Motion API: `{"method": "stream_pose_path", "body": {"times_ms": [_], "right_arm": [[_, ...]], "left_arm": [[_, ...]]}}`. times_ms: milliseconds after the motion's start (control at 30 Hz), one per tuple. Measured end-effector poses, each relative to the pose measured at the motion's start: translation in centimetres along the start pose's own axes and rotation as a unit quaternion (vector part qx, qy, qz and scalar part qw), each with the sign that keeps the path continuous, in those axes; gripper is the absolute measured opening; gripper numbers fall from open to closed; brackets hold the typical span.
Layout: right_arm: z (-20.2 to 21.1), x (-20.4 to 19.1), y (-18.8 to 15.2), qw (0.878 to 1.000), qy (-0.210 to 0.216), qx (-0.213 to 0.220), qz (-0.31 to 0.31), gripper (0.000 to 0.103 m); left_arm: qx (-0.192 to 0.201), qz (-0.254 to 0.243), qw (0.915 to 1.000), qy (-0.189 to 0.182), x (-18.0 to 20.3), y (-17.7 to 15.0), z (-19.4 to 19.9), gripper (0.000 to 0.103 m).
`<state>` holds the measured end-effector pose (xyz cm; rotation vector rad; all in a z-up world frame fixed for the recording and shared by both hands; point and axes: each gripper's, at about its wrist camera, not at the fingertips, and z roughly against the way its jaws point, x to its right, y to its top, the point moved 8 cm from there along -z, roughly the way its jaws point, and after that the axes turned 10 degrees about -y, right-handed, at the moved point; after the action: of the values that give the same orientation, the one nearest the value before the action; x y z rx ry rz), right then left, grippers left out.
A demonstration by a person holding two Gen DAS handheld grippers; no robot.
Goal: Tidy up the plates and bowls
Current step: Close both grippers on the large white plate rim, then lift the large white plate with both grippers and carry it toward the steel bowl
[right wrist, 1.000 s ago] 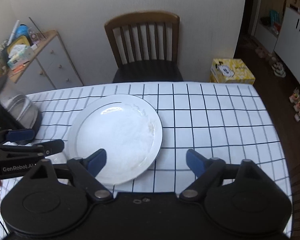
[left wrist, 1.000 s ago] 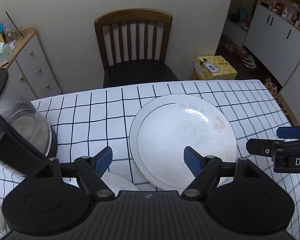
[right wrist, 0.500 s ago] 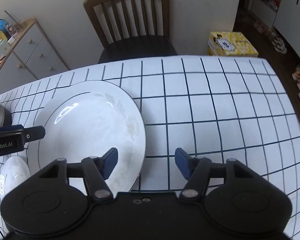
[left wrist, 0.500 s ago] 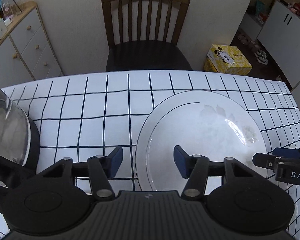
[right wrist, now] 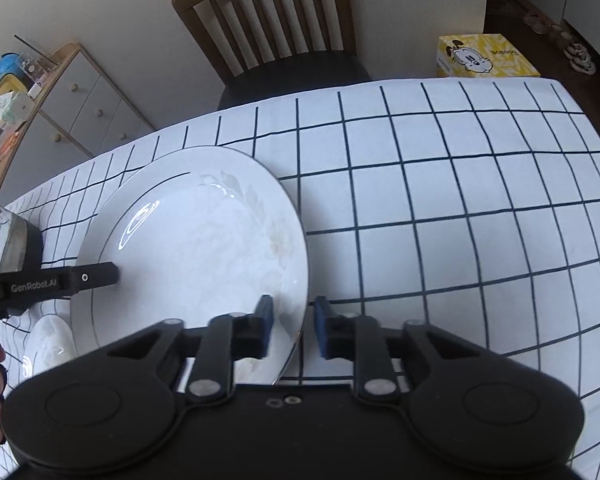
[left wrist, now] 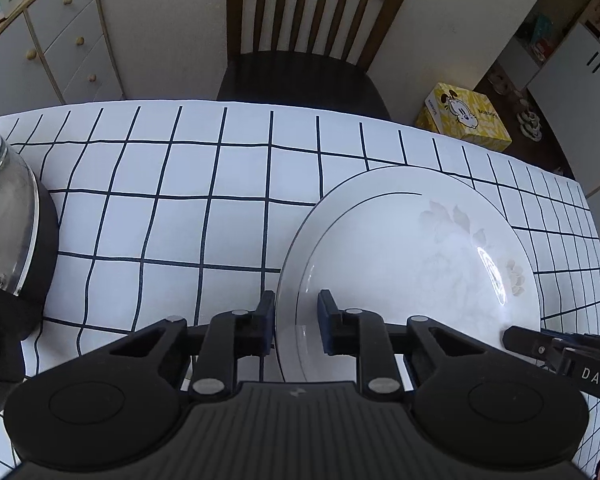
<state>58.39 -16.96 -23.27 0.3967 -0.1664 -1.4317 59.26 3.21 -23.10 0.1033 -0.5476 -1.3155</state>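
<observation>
A large white plate (left wrist: 412,264) with a thin dark ring and a faint flower print lies on the checked tablecloth (left wrist: 172,232). My left gripper (left wrist: 296,322) straddles its left rim, jaws narrowed with one pad on each side of the rim. My right gripper (right wrist: 290,326) straddles the plate's (right wrist: 204,248) right rim the same way. Each gripper's finger shows in the other's view, over the plate edge. A small white bowl (right wrist: 50,344) sits at the plate's near left.
A glass-and-black jug appliance (left wrist: 8,240) stands at the table's left. A wooden chair (left wrist: 312,36) is behind the table, a drawer cabinet (left wrist: 64,40) at left, a yellow box (left wrist: 466,120) on the floor at right. The tablecloth (right wrist: 460,220) stretches right of the plate.
Both grippers have moved in and lower onto the plate's opposite rims, and their jaws have narrowed from wide open to close around the rim.
</observation>
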Motion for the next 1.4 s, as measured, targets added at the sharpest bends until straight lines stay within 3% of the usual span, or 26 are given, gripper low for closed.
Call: {"method": "stream_pose_path", "body": {"times_ms": [233, 700, 1100, 1400], "right_arm": [[0.3, 0.3, -0.4, 1.0, 0.004, 0.002, -0.013, 0.013], [3.1, 0.9, -3.3, 1.0, 0.01, 0.005, -0.016, 0.011], [10.5, 0.0, -7.1, 0.999, 0.017, 0.037, -0.01, 0.01], [17.0, -2.0, -12.0, 0.998, 0.034, 0.06, -0.005, 0.01]], "left_arm": [[0.004, 0.008, 1.0, -0.002, -0.2, -0.5, 0.6, 0.017], [0.007, 0.008, 0.9997, -0.021, 0.5, -4.5, 3.4, 0.015], [0.034, -0.008, 0.9986, -0.039, 2.0, -9.0, 11.2, 0.015], [0.058, -0.01, 0.9975, -0.04, 1.5, -15.1, 19.0, 0.015]]}}
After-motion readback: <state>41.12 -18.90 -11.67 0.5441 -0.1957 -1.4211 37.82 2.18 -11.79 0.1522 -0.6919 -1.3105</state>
